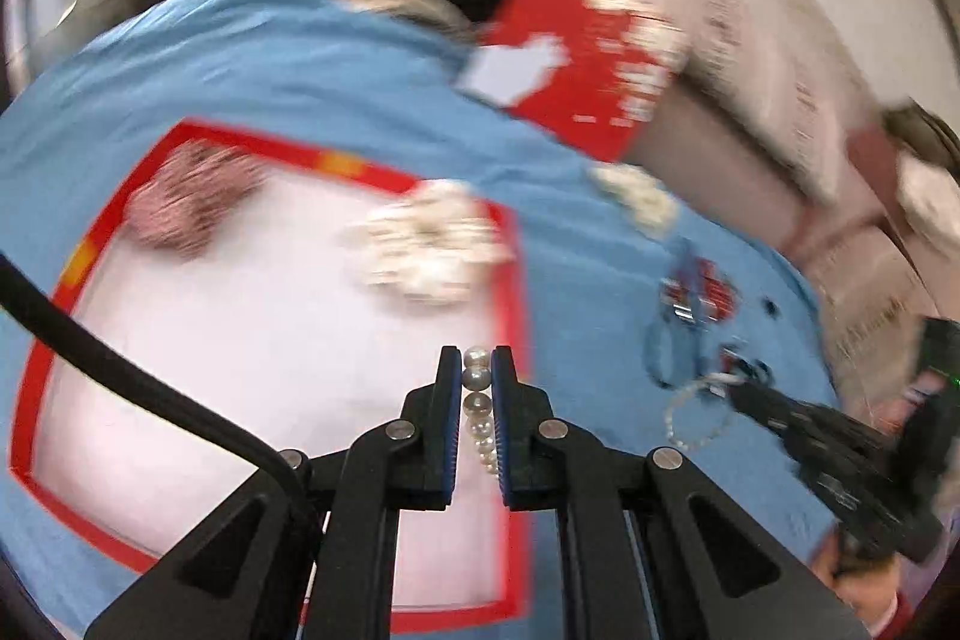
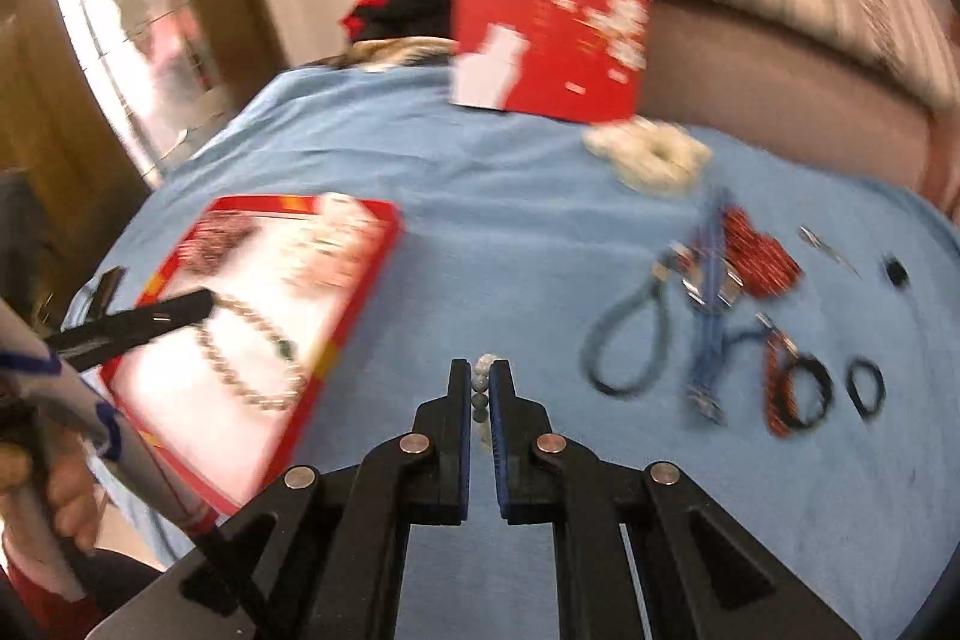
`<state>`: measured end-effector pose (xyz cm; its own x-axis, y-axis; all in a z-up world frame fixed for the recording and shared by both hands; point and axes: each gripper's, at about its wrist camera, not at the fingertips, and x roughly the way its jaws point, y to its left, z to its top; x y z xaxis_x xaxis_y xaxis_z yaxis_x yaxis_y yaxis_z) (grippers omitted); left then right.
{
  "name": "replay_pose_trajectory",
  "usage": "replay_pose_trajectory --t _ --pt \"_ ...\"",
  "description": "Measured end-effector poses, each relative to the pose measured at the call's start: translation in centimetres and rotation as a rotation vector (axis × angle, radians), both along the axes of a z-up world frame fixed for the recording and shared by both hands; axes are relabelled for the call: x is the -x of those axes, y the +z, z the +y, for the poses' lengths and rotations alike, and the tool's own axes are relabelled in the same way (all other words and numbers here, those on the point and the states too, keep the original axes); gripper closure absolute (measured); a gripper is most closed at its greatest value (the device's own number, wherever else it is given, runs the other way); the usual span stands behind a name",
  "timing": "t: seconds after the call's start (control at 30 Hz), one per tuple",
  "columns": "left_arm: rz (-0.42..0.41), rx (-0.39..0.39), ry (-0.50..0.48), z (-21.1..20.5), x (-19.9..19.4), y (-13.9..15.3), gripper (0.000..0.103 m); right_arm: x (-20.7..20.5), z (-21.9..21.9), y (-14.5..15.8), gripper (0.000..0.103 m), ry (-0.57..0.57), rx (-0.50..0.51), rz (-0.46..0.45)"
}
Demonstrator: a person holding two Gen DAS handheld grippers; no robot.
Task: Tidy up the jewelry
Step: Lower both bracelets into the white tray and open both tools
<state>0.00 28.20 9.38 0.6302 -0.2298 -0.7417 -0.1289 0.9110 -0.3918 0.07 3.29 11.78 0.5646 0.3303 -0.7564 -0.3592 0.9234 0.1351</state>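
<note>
My left gripper (image 1: 478, 361) is shut on a pearl necklace (image 1: 477, 403) and holds it above the red-rimmed white tray (image 1: 180, 340); the necklace hangs over the tray in the right wrist view (image 2: 252, 358). My right gripper (image 2: 480, 376) is shut on a small bead bracelet (image 2: 483, 394); the same bracelet hangs as a loop from its tip in the left wrist view (image 1: 699, 415). The tray holds a pink beaded piece (image 1: 180, 202) and a white pearl cluster (image 1: 432, 244).
On the blue cloth (image 2: 510, 244) lie a white scrunchie (image 2: 651, 154), blue cord loops (image 2: 636, 340), a red beaded piece (image 2: 759, 253), black rings (image 2: 864, 388) and a small black bead (image 2: 895, 273). A red box lid (image 2: 552, 34) stands at the back.
</note>
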Motion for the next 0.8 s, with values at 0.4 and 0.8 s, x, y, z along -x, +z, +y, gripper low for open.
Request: replay_pose_trajectory --t 0.4,0.8 --pt "0.171 -0.038 0.356 10.2 0.2 -4.1 0.094 -2.5 15.2 0.3 0.096 0.231 0.015 0.045" --pt "0.115 0.001 0.476 12.9 2.1 -2.8 0.085 -6.0 19.4 -6.0 0.096 0.204 -0.038 0.228"
